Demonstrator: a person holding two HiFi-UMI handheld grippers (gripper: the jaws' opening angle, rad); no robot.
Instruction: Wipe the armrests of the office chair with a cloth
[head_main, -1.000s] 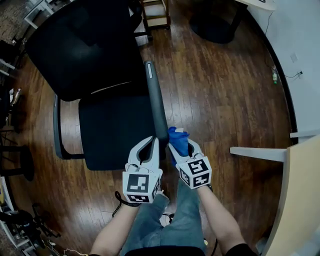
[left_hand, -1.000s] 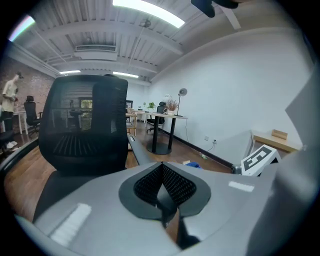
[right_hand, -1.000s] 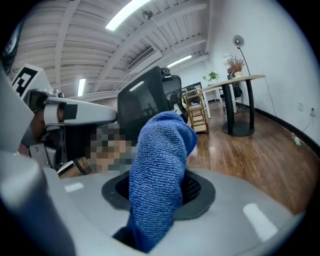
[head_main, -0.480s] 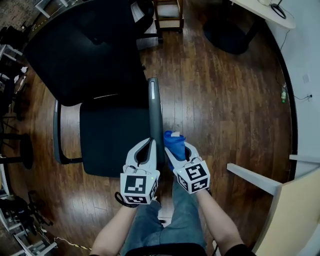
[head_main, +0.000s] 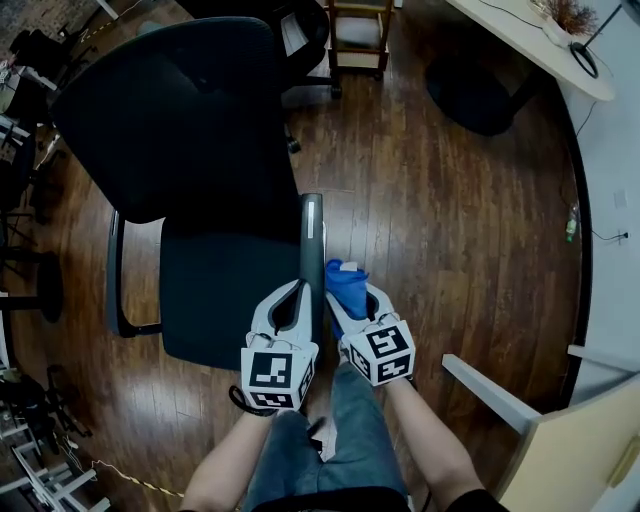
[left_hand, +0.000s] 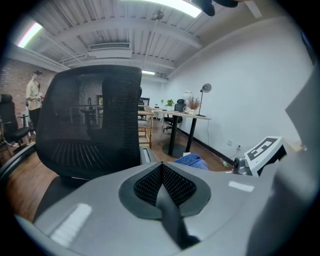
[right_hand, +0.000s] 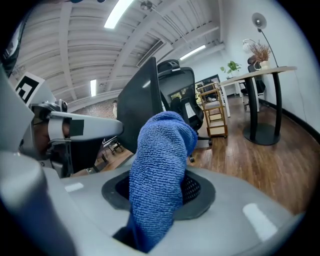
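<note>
As cloth (head_main: 347, 283) flanks armrest (head_main: 311, 250) edge, floor (head_main: 450, 220) rightward

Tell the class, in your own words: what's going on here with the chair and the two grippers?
A person stands at the side of a black office chair with a gripper in each hand. The right gripper is shut on a blue cloth, held at the near end of the grey armrest, on its right side. The left gripper is shut with nothing in it, close beside the same armrest on the left. The far armrest has no gripper near it.
</note>
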